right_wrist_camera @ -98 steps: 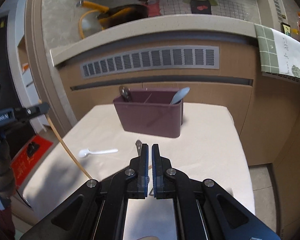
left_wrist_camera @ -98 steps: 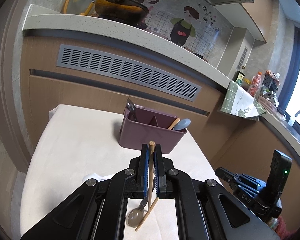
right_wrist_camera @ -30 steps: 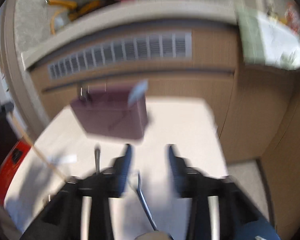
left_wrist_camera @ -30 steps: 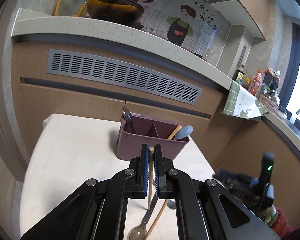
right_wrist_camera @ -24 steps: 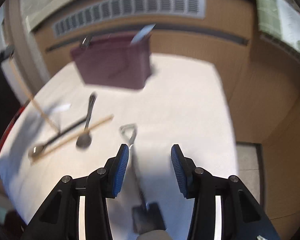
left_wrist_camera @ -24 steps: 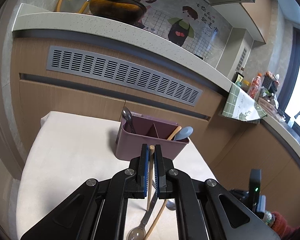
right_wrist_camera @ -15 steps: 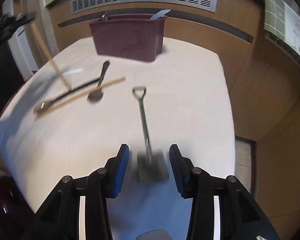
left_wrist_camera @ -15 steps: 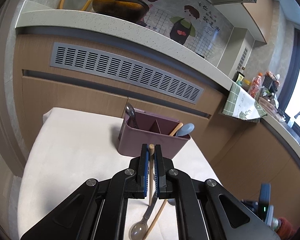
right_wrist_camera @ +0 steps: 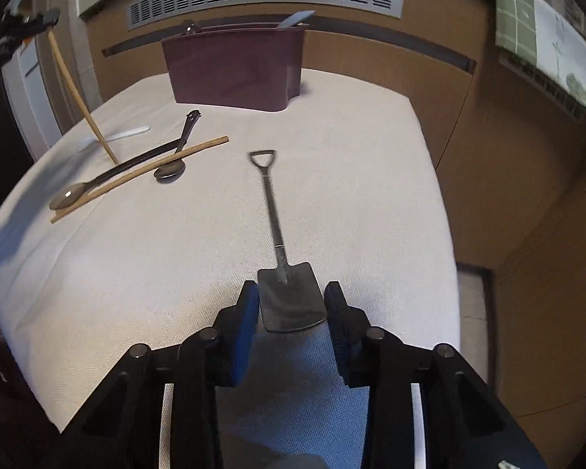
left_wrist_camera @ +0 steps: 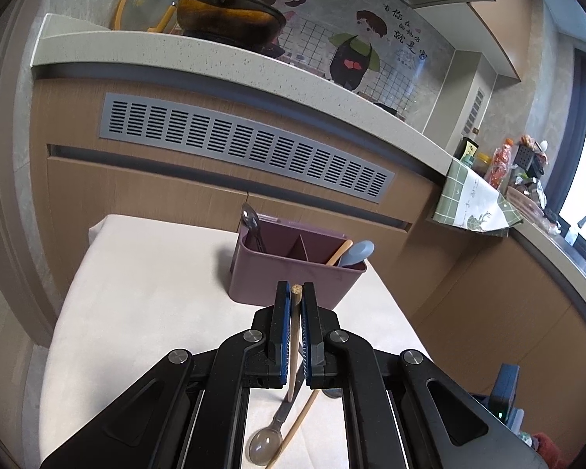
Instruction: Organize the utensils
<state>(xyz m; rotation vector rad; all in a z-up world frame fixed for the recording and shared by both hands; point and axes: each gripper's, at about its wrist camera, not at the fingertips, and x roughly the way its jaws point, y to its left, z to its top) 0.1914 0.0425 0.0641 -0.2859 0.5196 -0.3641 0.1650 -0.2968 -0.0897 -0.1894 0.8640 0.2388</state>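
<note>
My left gripper [left_wrist_camera: 296,293] is shut on a wooden chopstick [left_wrist_camera: 293,346] and holds it upright above the table; the same chopstick [right_wrist_camera: 82,105] shows at the left of the right wrist view. A purple utensil holder [left_wrist_camera: 293,269] stands at the table's far side [right_wrist_camera: 234,66] with spoons in it. My right gripper [right_wrist_camera: 291,297] is open, low over the table, its fingers on either side of the blade of a small metal shovel-shaped spoon [right_wrist_camera: 289,293]. A second chopstick [right_wrist_camera: 140,178], a long dark spoon [right_wrist_camera: 109,181] and a short spoon [right_wrist_camera: 175,164] lie on the cloth.
A white plastic spoon [right_wrist_camera: 115,136] lies near the table's left edge. The white cloth-covered table [right_wrist_camera: 351,148] stands against a wooden counter front with a grey vent [left_wrist_camera: 246,148]. The floor drops off to the right of the table.
My right gripper has opened, tilted down and dropped low over the table until its fingers flank the shovel spoon's blade. My left gripper keeps holding the chopstick, nearly still.
</note>
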